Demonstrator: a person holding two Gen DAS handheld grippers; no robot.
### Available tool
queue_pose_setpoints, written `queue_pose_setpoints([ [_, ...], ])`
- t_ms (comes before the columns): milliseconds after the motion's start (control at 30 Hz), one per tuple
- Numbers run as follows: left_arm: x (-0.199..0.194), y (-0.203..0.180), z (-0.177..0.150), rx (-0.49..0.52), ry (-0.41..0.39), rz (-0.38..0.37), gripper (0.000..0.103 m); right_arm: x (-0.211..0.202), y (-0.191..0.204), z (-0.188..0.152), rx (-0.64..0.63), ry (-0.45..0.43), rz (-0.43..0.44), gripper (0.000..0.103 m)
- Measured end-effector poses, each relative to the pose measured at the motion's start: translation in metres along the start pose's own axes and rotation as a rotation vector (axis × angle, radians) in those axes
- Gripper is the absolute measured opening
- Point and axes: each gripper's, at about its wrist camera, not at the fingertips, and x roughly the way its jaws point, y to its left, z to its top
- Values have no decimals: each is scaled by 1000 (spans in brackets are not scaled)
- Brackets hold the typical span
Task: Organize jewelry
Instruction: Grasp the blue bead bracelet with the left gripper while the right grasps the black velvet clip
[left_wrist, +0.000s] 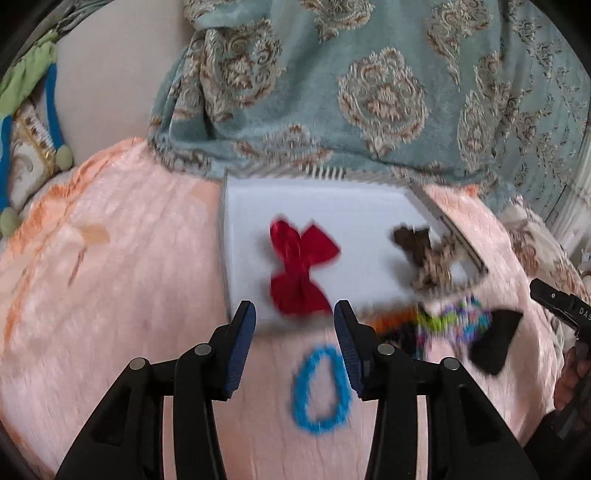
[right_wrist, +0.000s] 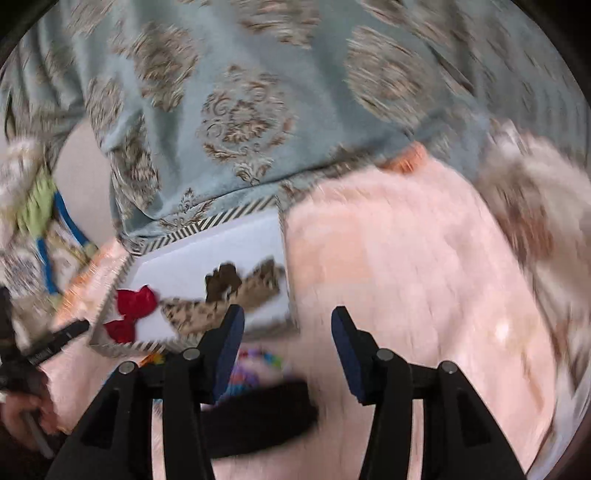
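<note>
From the left wrist, the left claw (left_wrist: 294, 323) hangs released over a pink blanket (left_wrist: 110, 295), its blue pads apart with nothing between them. A blue scrunchie (left_wrist: 320, 389) lies on the blanket at 6 o'clock, just beside the right-hand finger. At 12 o'clock from the claw sits a white tray (left_wrist: 332, 206) with a striped rim. In it lies a red bow (left_wrist: 301, 267) toward the near left and a leopard bow (left_wrist: 430, 258) at 3 o'clock against the tray's right wall. Just outside the tray's near edge, at 4 o'clock, is a blurred heap of bright bands (left_wrist: 443, 321), and beside it a black bow (left_wrist: 495, 341). The right claw (left_wrist: 561, 306) pokes in at the right border. A teal patterned blanket (left_wrist: 369, 92) fills the top.

From the right wrist, much is blurred. The right claw (right_wrist: 288, 332) is also released, pads wide apart, empty. The black bow (right_wrist: 258, 417) lies at 6 o'clock beneath the fingers, with the bands (right_wrist: 258, 363) just above it. The tray (right_wrist: 221, 236) is at 10 o'clock, holding the red bow (right_wrist: 133, 310) and the leopard bow (right_wrist: 221, 299). The left claw (right_wrist: 70, 332) and a hand (right_wrist: 22, 413) show at 8 o'clock.
</note>
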Motion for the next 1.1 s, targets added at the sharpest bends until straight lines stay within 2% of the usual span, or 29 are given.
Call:
queue_pose_setpoints([
  [167,7,-7,-23,5,64,-9,27,1,-22,-34,134,72,30,52],
  [333,18,-17,-32,40,104,-15,27,21,-18,-40,178,125,50,52],
  [400,26,-18,-38,51,140,-4,27,25,-9,-42,152,133,64,52],
  [467,29,-21,-41,64,145,-4,29,24,2,-41,77,122,40,51],
  [500,29,-22,-41,70,143,-5,30,25,8,-41,40,122,20,48],
  [533,29,-23,-42,76,144,-4,32,26,11,-42,11,122,5,35],
  [667,33,-28,-48,107,139,12,37,26,12,-42,-20,121,-21,18],
  [700,32,-28,-49,107,132,9,37,27,12,-43,-24,126,-27,17],
  [800,32,-28,-52,100,113,-24,49,33,11,-47,-40,157,-43,15],
  [900,33,-33,-52,131,125,-8,50,32,11,-48,-34,144,-37,15],
  [1033,34,-32,-48,122,152,-13,50,37,10,-52,-11,162,-53,16],
  [1100,33,-33,-48,125,151,0,47,38,9,-51,-8,171,-48,16],
])
